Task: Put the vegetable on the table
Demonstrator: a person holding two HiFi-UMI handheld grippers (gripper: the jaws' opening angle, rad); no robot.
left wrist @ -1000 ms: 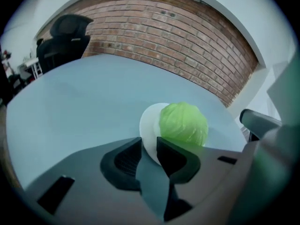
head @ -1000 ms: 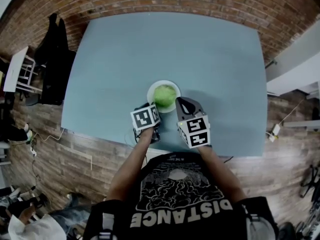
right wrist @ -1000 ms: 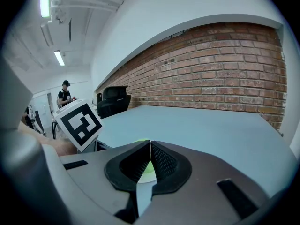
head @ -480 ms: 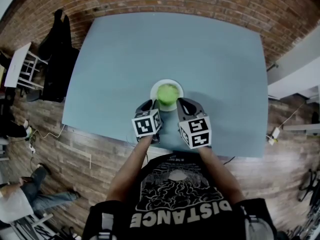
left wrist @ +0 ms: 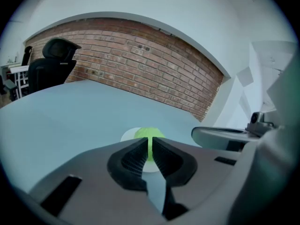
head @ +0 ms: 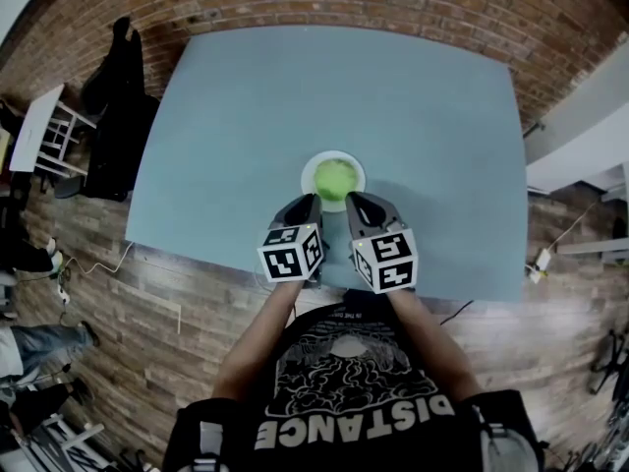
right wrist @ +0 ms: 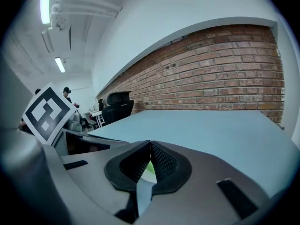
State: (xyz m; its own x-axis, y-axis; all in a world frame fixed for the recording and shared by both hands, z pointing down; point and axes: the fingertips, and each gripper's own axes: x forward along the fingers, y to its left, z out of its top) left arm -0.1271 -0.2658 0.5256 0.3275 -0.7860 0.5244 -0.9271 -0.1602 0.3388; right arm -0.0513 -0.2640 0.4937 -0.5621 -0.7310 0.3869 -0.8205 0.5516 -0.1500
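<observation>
Left tool and right tool hover clenched, empty, just near of the small white plate on the blue-grey desk; a round green vegetable sits on it. Looks light, soft, roll-prone: pinch gently across its middle.

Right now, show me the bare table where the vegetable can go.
Free: the wide table stretch between plate and brick wall, plus both sides of the plate, toward the black chair and the right edge. Crowded: the near edge, where left tool and right tool sit before the vegetable.
</observation>
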